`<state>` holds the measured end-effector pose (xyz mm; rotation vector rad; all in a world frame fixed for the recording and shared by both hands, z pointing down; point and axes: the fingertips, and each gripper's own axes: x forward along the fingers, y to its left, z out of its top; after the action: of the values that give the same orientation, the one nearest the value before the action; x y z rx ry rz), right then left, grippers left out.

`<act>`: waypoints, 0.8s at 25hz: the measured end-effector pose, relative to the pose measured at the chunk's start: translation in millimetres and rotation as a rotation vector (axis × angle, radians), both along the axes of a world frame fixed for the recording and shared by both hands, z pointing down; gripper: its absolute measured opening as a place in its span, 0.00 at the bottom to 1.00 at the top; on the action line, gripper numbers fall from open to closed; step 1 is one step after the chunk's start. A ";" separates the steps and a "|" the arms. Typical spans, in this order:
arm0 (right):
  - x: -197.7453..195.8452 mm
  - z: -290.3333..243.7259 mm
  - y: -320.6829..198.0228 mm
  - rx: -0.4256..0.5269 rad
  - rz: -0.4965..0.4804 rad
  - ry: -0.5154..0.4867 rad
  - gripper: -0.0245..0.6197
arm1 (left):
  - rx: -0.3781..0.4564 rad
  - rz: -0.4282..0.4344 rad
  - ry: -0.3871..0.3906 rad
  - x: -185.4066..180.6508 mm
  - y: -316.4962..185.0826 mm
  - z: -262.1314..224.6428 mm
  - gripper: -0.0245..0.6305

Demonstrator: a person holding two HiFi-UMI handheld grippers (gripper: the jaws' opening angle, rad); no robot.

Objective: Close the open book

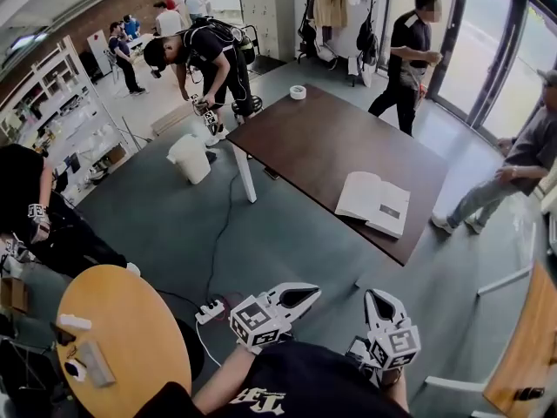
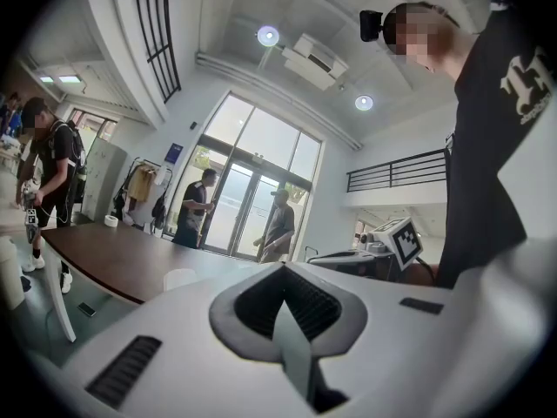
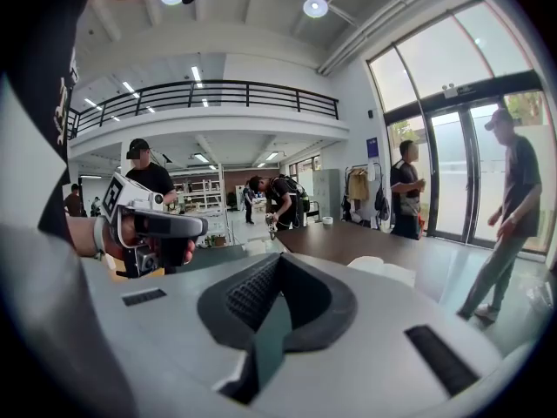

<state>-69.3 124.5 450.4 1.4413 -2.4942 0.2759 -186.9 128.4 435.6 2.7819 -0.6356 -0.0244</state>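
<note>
The open book [image 1: 374, 203] lies flat, pages up, near the front right edge of the dark brown table [image 1: 322, 142]. Both grippers hang over the grey floor, short of the table and apart from the book. My left gripper [image 1: 315, 293] points toward the table with its jaws together and nothing between them. My right gripper [image 1: 372, 293] is beside it, also shut and empty. In the left gripper view the book [image 2: 178, 277] shows as a pale shape above the closed jaws [image 2: 283, 273]. In the right gripper view the book [image 3: 383, 268] sits just past the closed jaws [image 3: 280, 264].
A roll of tape [image 1: 298, 92] rests on the table's far corner. A white bin [image 1: 190, 158] and a power strip [image 1: 210, 310] are on the floor at left. A round wooden table [image 1: 122, 338] is near left. People stand behind the table [image 1: 409, 59] and at its right [image 1: 513, 172].
</note>
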 end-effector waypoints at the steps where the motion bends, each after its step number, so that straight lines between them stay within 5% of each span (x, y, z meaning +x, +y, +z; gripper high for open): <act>1: -2.5 -0.5 -1.4 0.002 -0.003 0.001 0.02 | 0.000 -0.003 0.002 -2.4 -0.8 0.5 0.05; 20: -23.3 26.9 14.9 -0.057 -0.011 0.052 0.02 | -0.050 -0.046 0.010 -35.2 3.7 32.9 0.05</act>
<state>-92.6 139.3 477.3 1.3944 -2.4327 0.3009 -222.1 132.1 468.4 2.7169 -0.6878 -0.0320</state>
